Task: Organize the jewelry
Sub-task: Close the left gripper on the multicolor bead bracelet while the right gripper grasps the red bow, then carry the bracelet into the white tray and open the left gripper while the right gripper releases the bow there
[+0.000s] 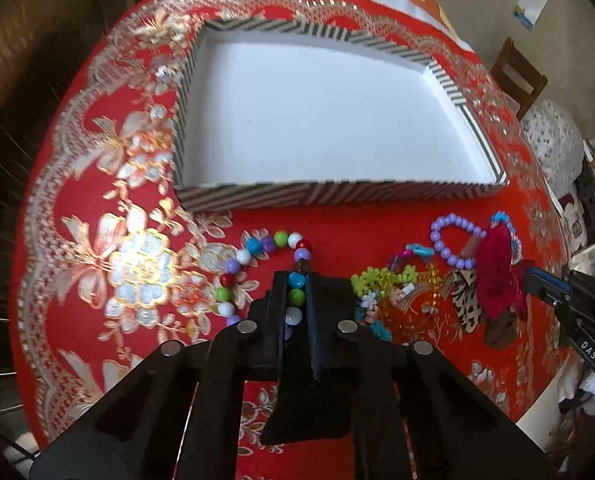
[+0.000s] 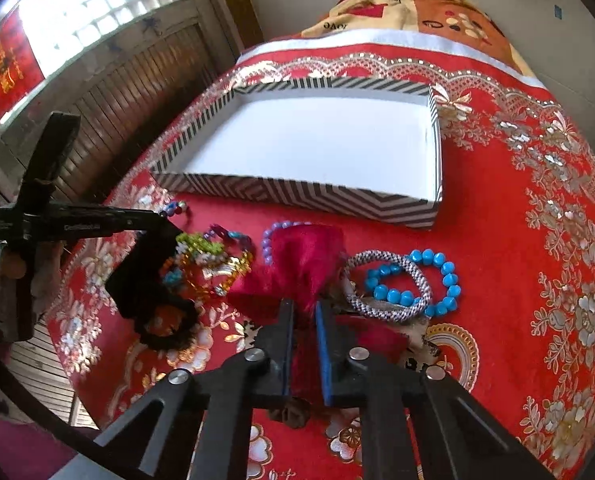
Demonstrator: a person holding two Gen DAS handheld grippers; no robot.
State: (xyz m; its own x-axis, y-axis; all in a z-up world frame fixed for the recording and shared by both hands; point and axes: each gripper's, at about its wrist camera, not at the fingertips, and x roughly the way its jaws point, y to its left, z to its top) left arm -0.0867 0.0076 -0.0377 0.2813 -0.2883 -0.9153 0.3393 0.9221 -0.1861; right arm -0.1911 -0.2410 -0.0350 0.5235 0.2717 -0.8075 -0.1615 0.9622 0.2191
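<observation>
My left gripper (image 1: 296,280) is shut on a bracelet of large multicoloured beads (image 1: 257,252); its loop lies on the red cloth in front of the striped box (image 1: 297,196). My right gripper (image 2: 304,309) is shut on a magenta fuzzy scrunchie (image 2: 301,256). The scrunchie (image 1: 497,268) and the right gripper (image 1: 545,286) also show in the left wrist view. The box (image 2: 297,192) is white inside and holds nothing. The left gripper (image 2: 145,240) shows at the left in the right wrist view.
Loose jewelry lies between the grippers: a purple bead bracelet (image 1: 453,244), a green and gold cluster (image 2: 209,256), a blue bead bracelet (image 2: 429,280), a woven grey bangle (image 2: 389,288), a leopard-print scrunchie (image 1: 467,300). The table edge drops off at the left; a chair (image 1: 517,76) stands beyond the table.
</observation>
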